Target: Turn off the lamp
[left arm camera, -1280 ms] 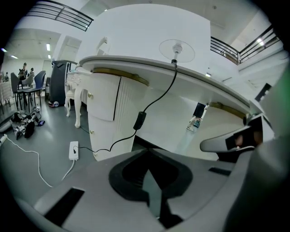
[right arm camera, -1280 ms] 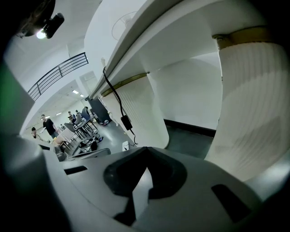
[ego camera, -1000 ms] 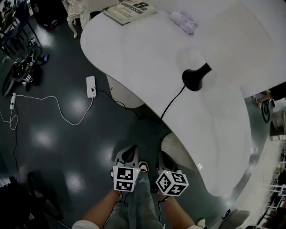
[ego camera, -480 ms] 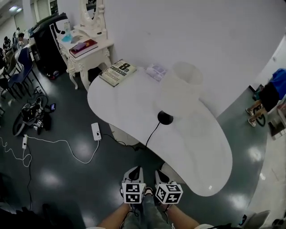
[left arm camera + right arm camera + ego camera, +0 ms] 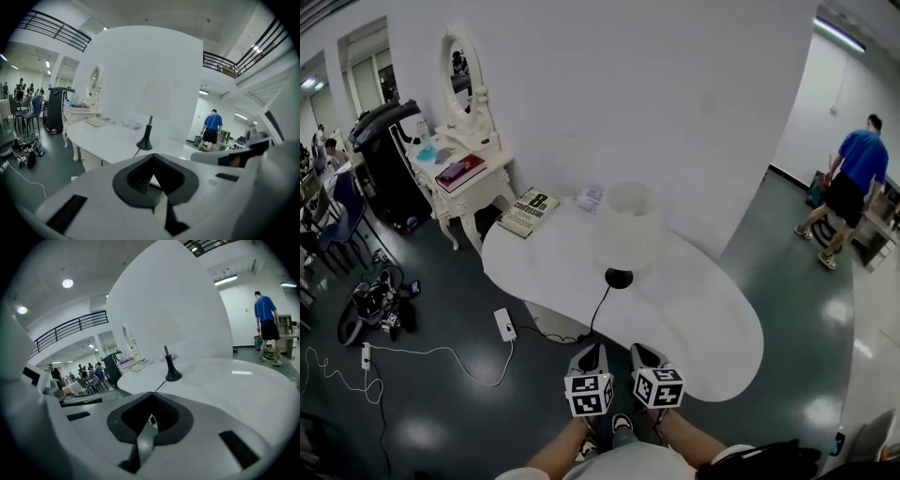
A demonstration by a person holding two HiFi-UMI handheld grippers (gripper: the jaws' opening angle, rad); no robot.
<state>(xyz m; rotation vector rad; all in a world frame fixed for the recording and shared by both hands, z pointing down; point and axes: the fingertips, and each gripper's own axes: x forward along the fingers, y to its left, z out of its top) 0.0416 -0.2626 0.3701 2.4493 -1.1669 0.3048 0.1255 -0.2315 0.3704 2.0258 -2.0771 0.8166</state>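
Task not begun, by the look of it. Lamp (image 5: 628, 230) upright mid-table (image 5: 712, 328), cord trailing over table's near edge. Left gripper (image 5: 590, 351) and right gripper (image 5: 640, 351) closed, empty, just off table's near edge. Left to do: reach the switch.

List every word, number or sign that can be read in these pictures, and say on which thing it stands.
"8": large numeral on the cover of the book on the white table.
Smaller print on that cover: too small to read.
Red book on the dressing table: no readable print.
Marker cubes on the left gripper and right gripper: square patterns only, no words.
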